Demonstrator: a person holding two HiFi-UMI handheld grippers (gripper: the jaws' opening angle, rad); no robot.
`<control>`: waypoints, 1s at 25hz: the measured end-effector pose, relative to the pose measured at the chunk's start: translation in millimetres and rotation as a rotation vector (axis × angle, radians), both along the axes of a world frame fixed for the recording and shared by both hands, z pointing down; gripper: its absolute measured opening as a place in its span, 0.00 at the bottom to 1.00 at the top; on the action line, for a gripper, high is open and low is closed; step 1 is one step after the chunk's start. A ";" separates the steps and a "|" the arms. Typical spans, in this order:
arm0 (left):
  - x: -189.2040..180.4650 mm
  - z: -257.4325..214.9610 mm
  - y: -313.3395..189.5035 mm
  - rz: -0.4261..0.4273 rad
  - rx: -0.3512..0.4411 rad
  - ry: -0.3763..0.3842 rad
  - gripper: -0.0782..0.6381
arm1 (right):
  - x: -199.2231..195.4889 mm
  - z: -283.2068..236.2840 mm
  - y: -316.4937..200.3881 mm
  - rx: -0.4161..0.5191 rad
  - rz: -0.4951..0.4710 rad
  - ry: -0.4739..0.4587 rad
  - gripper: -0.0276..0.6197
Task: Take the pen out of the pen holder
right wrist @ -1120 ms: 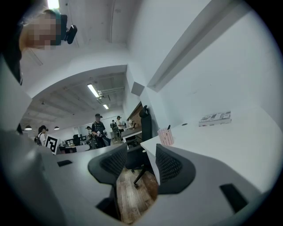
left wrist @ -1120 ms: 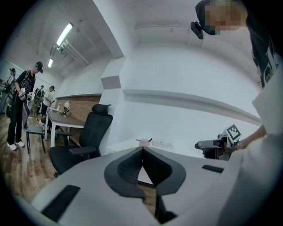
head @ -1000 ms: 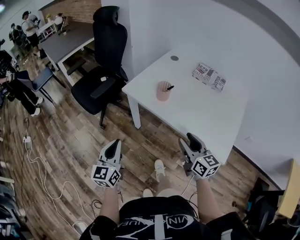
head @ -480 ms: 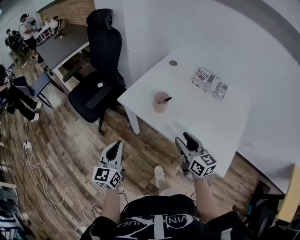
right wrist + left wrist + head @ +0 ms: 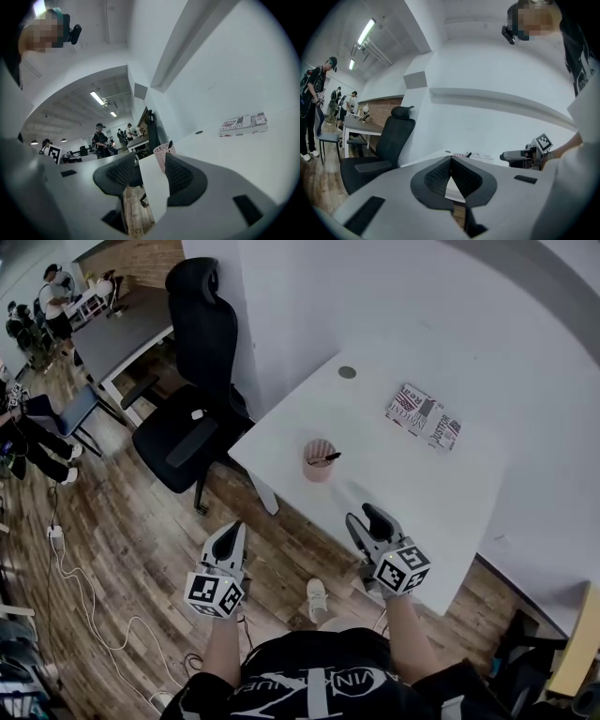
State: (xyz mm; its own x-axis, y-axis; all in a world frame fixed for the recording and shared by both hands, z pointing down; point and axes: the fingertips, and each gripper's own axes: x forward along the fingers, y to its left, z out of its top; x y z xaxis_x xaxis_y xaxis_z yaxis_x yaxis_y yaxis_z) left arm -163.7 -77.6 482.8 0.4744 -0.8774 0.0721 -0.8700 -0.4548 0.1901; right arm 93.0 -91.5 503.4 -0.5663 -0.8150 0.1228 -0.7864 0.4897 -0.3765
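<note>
Pink pen holder (image 5: 318,466) with pen (image 5: 326,458) mid-frame on white table (image 5: 412,484). Left gripper (image 5: 229,534) lower left, jaws pressed together, empty. Right gripper (image 5: 367,521) lower centre, jaws spread, empty.

pen (image 5: 330,458) in pen holder (image 5: 317,468) | on table (image 5: 412,488) | book (image 5: 422,416) behind, right | chair (image 5: 192,399) left

A pink, perforated pen holder (image 5: 318,466) stands upright on a white table (image 5: 412,493), close to the edge nearest the person. A single dark pen (image 5: 326,458) leans inside it, its upper end tilted over the rim toward the right and showing above the cup.
</note>
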 end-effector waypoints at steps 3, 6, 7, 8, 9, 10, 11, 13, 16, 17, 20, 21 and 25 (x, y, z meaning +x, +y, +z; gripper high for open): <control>6.8 3.3 -12.2 -0.003 -0.011 -0.003 0.13 | 2.3 3.9 -13.4 -0.014 -0.010 -0.006 0.34; 11.2 6.4 -24.4 -0.008 -0.020 -0.008 0.13 | 3.3 8.5 -26.3 -0.027 -0.022 -0.005 0.34; 12.2 6.9 -28.0 -0.009 -0.023 -0.008 0.13 | 3.7 9.2 -30.5 -0.031 -0.024 -0.007 0.34; 13.1 6.9 -31.6 -0.010 -0.026 -0.006 0.13 | 4.0 9.4 -34.8 -0.034 -0.024 -0.010 0.34; 14.1 6.3 -35.4 -0.012 -0.028 -0.004 0.13 | 4.3 9.5 -39.5 -0.037 -0.026 -0.013 0.34; 15.3 5.5 -39.5 -0.014 -0.028 -0.001 0.13 | 4.3 9.4 -44.5 -0.039 -0.028 -0.016 0.34; 16.8 4.7 -43.7 -0.015 -0.028 -0.002 0.13 | 4.0 9.5 -49.5 -0.040 -0.032 -0.017 0.34; 20.5 3.6 -52.0 -0.015 -0.026 -0.008 0.13 | 1.9 10.3 -58.8 -0.039 -0.046 -0.004 0.34; 24.5 3.4 -63.4 -0.022 -0.026 -0.017 0.13 | -1.7 11.4 -71.9 -0.033 -0.075 0.019 0.34; 25.4 3.2 -67.1 -0.027 -0.027 -0.018 0.13 | -2.2 11.2 -76.5 -0.033 -0.082 0.015 0.34; 28.3 3.4 -77.2 -0.040 -0.026 -0.022 0.13 | -1.9 11.3 -88.8 -0.038 -0.097 -0.004 0.34; 29.5 3.8 -80.3 -0.043 -0.025 -0.023 0.13 | -1.4 12.0 -92.3 -0.040 -0.101 -0.007 0.34; 37.8 7.7 -88.9 -0.051 -0.029 -0.022 0.13 | 1.2 15.8 -103.1 -0.051 -0.115 -0.023 0.34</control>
State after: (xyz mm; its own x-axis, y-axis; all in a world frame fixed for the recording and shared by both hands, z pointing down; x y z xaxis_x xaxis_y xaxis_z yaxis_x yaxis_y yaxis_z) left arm -125.9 -166.4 490.6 0.4271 -0.8978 0.1077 -0.8961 -0.4044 0.1829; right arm 94.2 -194.6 519.3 -0.6591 -0.7373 0.1482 -0.7168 0.5562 -0.4205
